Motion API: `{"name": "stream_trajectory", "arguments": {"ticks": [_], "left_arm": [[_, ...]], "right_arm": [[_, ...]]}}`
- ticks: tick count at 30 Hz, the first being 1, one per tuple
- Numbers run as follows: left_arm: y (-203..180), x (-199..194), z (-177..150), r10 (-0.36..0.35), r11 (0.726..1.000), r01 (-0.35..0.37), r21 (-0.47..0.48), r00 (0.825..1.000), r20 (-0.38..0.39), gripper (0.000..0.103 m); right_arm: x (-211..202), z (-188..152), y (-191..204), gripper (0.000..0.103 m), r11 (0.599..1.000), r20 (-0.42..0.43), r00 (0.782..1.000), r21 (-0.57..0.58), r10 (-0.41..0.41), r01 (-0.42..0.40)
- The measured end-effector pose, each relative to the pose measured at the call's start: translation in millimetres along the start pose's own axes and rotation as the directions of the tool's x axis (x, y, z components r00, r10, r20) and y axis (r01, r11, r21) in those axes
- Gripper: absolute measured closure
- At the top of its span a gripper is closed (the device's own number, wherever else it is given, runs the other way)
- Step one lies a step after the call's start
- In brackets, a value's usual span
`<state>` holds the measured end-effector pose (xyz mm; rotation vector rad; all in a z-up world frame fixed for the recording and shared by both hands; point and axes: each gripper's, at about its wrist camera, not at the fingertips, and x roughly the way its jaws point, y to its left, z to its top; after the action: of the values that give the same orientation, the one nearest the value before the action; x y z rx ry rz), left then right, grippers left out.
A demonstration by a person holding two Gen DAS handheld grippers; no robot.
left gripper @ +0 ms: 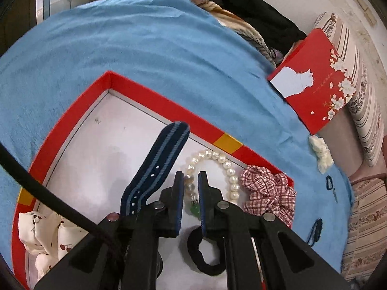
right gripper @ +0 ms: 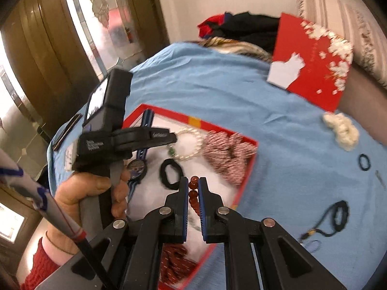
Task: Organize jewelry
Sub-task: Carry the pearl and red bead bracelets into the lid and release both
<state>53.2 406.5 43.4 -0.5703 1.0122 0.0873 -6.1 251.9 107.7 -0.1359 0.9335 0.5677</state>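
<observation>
A red tray box (left gripper: 154, 101) with a white floor lies on the blue cloth. In it are a navy striped watch strap (left gripper: 157, 166), a pearl bracelet (left gripper: 217, 159) with a green bead, a red checked scrunchie (left gripper: 268, 191), a black hair tie (left gripper: 205, 253) and a cherry-print scrunchie (left gripper: 46, 236). My left gripper (left gripper: 191, 178) is closed around the pearl bracelet's left side. My right gripper (right gripper: 193, 183) is shut on a red-brown bead bracelet (right gripper: 193, 193) above the tray (right gripper: 249, 166). The left gripper (right gripper: 173, 137) shows there too.
A red lid with a white cat (left gripper: 314, 82) leans at the back right. On the cloth right of the tray lie a cream scrunchie (right gripper: 341, 128), a small dark ring (right gripper: 364, 162), a dark cord bracelet (right gripper: 336, 215) and a pin (right gripper: 379, 178). Clothes (left gripper: 254, 19) pile behind.
</observation>
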Motion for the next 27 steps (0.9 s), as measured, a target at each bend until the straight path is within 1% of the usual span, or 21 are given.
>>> {"name": "stream_trajectory", "arguments": {"ticks": [1,2,3,4,5,6,7,9,11,13,16,18,20,22,27], "left_arm": [[0.7,-3.9,0.9,-0.023,1.0,0.023,-0.002,1.0,-0.001,0.094],[1.2,-12.4,2.4,-0.067,0.998,0.067,-0.002,0.998,0.005,0.093],[2.1,-21.8,3.9,-0.102,0.995,0.102,-0.001,0.995,0.019,0.09],[4.4,-32.2,5.1,-0.128,0.992,0.128,-0.003,0.991,0.043,0.082],[7.3,-42.4,6.6,-0.142,0.99,0.143,-0.007,0.987,0.074,0.077],[12.3,-53.3,8.2,-0.145,0.989,0.147,-0.016,0.983,0.113,0.068],[16.7,-60.6,9.1,-0.139,0.989,0.144,-0.026,0.98,0.141,0.065],[31.5,-73.8,11.2,-0.112,0.99,0.127,-0.067,0.975,0.192,0.064],[43.1,-77.1,11.2,-0.096,0.987,0.12,-0.109,0.974,0.207,0.064],[49.1,-74.5,11.6,-0.086,0.984,0.115,-0.136,0.976,0.202,0.064],[44.3,-72.8,12.4,-0.064,0.989,0.088,-0.12,0.979,0.193,0.064],[38.4,-73.6,12.1,-0.053,0.992,0.074,-0.1,0.979,0.197,0.064],[32.9,-75.0,10.9,-0.053,0.994,0.071,-0.084,0.978,0.2,0.064],[28.3,-75.0,9.2,-0.059,0.995,0.075,-0.072,0.978,0.198,0.064],[-1.7,-70.7,2.1,-0.05,0.999,0.051,-0.002,0.981,0.189,0.064]], "right_arm": [[6.0,0.6,2.6,0.094,1.0,-0.01,1.0,0.005,0.015,-0.015],[10.9,1.6,5.7,0.094,0.999,-0.018,0.999,0.01,0.03,-0.03],[13.9,2.8,7.5,0.094,0.999,-0.023,0.999,0.014,0.044,-0.043],[17.0,3.8,10.3,0.094,0.998,-0.027,0.998,0.021,0.064,-0.064],[20.0,4.9,14.2,0.094,0.995,-0.03,0.995,0.031,0.096,-0.095],[20.9,4.8,17.2,0.094,0.993,-0.03,0.993,0.036,0.116,-0.115],[22.7,5.4,21.9,0.094,0.988,-0.03,0.988,0.043,0.149,-0.148],[27.0,6.2,30.5,0.094,0.979,-0.035,0.979,0.052,0.199,-0.197],[33.0,2.2,36.5,0.094,0.971,-0.048,0.971,0.061,0.234,-0.231],[39.8,-3.1,37.3,0.094,0.972,-0.066,0.972,0.067,0.227,-0.223],[44.4,-11.3,32.1,0.091,0.978,-0.088,0.976,0.071,0.201,-0.195],[42.6,-14.4,25.2,0.08,0.98,-0.088,0.978,0.078,0.187,-0.181],[36.7,-17.9,16.6,0.076,0.985,-0.075,0.985,0.082,0.157,-0.151],[30.2,-21.5,9.2,0.076,0.988,-0.068,0.988,0.086,0.136,-0.13],[6.6,-37.8,-14.7,0.07,0.991,-0.048,0.995,0.107,0.085,-0.079]]}}
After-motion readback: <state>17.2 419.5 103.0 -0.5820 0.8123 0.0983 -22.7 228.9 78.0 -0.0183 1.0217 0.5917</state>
